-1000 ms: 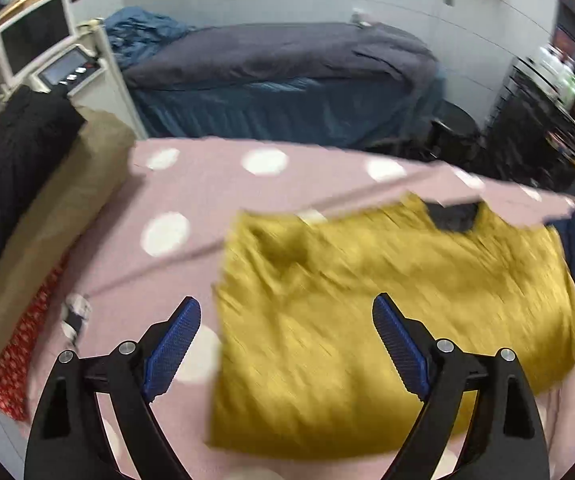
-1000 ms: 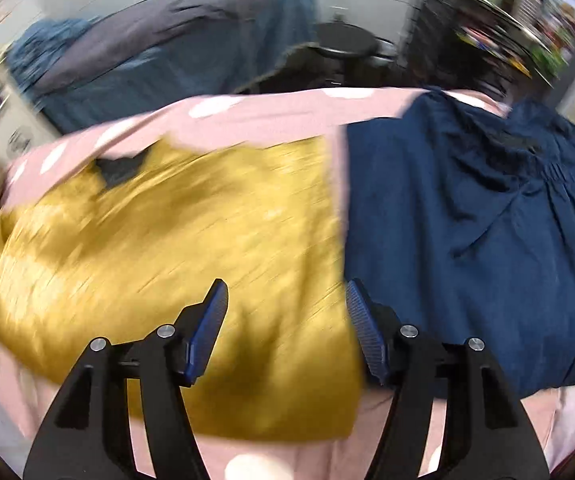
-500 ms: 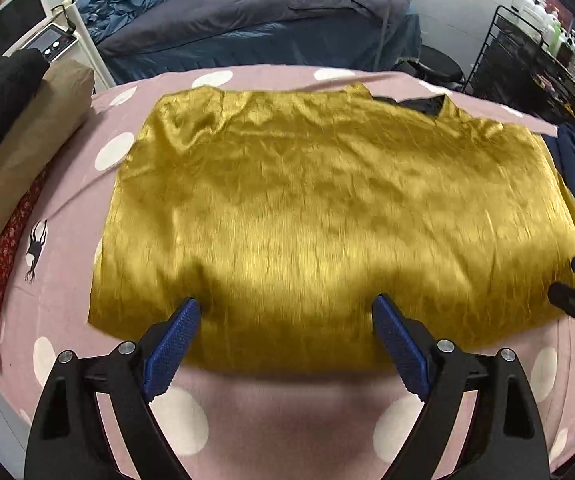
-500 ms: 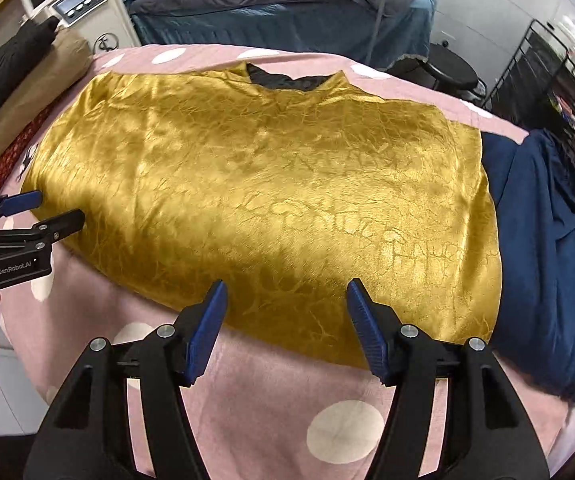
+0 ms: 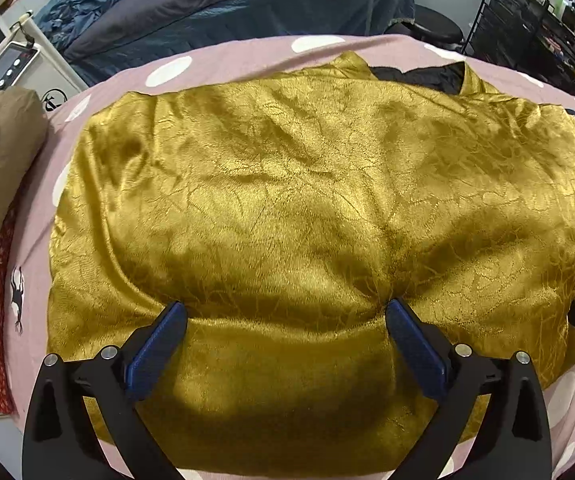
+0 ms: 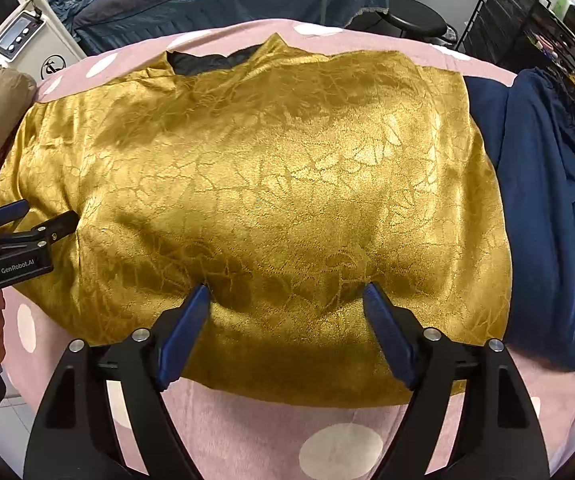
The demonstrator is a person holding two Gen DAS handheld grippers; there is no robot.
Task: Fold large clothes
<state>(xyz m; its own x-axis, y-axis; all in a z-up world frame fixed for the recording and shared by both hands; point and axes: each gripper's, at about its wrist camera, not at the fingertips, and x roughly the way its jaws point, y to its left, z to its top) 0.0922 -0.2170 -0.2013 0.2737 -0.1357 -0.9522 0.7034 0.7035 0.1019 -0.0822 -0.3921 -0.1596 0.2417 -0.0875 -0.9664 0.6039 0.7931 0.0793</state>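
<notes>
Both tools have dropped closer to the gold garment (image 5: 307, 200) since the earlier frame. Left tool (image 5: 285, 312): jaws opening, tips pressing into the fabric near its front hem, nothing pinched. Right tool (image 6: 285, 292): likewise opening, ungripped. Garment lies flat on the pink dotted table (image 6: 247, 432), navy garment (image 6: 547, 200) beside it.
</notes>
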